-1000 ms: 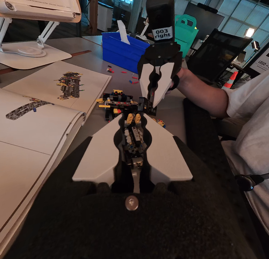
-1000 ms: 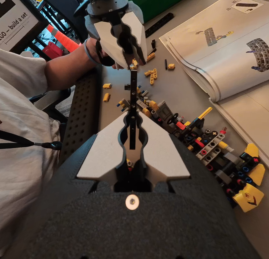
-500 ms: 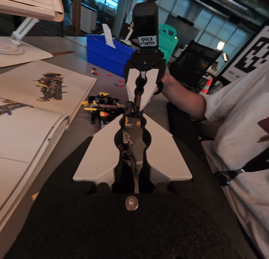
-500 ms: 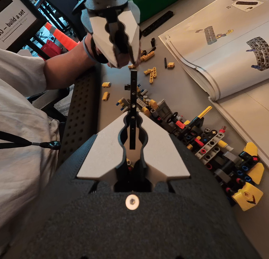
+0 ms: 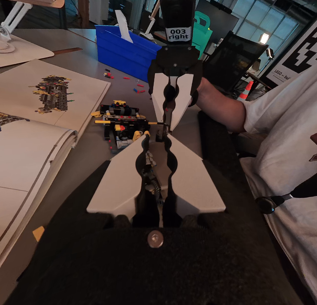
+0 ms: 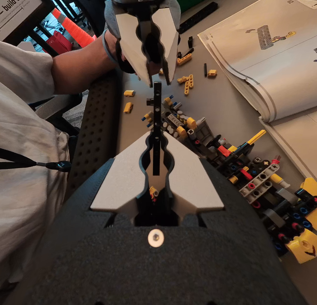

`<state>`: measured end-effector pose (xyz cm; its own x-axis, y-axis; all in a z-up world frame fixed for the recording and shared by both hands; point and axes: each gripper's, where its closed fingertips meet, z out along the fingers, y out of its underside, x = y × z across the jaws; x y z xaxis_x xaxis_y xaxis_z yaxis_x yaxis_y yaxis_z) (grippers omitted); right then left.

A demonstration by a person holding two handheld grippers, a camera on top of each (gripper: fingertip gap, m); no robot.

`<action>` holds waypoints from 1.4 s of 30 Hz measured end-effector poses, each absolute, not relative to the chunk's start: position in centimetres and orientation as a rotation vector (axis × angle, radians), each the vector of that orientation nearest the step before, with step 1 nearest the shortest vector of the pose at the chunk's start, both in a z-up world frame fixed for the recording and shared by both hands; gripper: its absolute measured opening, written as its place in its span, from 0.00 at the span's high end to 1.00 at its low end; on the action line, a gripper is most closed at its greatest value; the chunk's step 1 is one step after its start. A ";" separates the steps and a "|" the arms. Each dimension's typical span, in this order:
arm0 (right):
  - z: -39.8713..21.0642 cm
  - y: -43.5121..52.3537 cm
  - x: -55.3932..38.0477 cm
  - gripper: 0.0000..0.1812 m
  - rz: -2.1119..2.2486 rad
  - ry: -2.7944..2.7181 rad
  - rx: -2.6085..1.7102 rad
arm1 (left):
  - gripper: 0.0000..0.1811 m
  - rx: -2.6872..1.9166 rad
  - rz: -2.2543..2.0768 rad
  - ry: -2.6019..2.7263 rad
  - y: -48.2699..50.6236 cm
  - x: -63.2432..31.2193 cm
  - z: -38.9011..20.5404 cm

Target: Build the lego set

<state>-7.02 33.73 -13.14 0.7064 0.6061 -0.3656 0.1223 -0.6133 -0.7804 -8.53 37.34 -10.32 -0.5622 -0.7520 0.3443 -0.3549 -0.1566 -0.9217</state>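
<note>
While the right gripper pinches a long black beam above the desk, the left gripper hangs at its far tip, jaws slightly spread. Likely handover: close squarely on the tip. Half-built model lies alongside.

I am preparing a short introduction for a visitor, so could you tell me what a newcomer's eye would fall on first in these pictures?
First, the two grippers meeting tip to tip over the grey table: the right gripper is shut on a long black Technic beam, whose far end sits at the open left gripper. Beside them lies the half-built black-and-yellow Lego model, with the open instruction book beyond it.
</note>
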 end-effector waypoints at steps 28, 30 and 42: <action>-7.8 35.7 -3.2 0.87 0.626 -0.425 -1.812 | 0.95 -1.194 -1.873 1.755 38.4 -9.7 -8.6; -7.2 36.0 -1.8 0.87 0.596 -0.359 -1.782 | 0.95 -1.202 -1.878 1.742 38.6 -9.6 -8.6; -7.8 36.5 -0.1 0.89 0.627 -0.243 -1.815 | 0.95 -1.217 -1.883 1.764 38.3 -9.5 -9.1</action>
<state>-0.13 36.54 -7.85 0.8360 0.4626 -0.2950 -0.1428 -0.3356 -0.9311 -9.53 38.28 -9.12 -0.6020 -0.7049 0.3752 -0.3286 -0.2096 -0.9209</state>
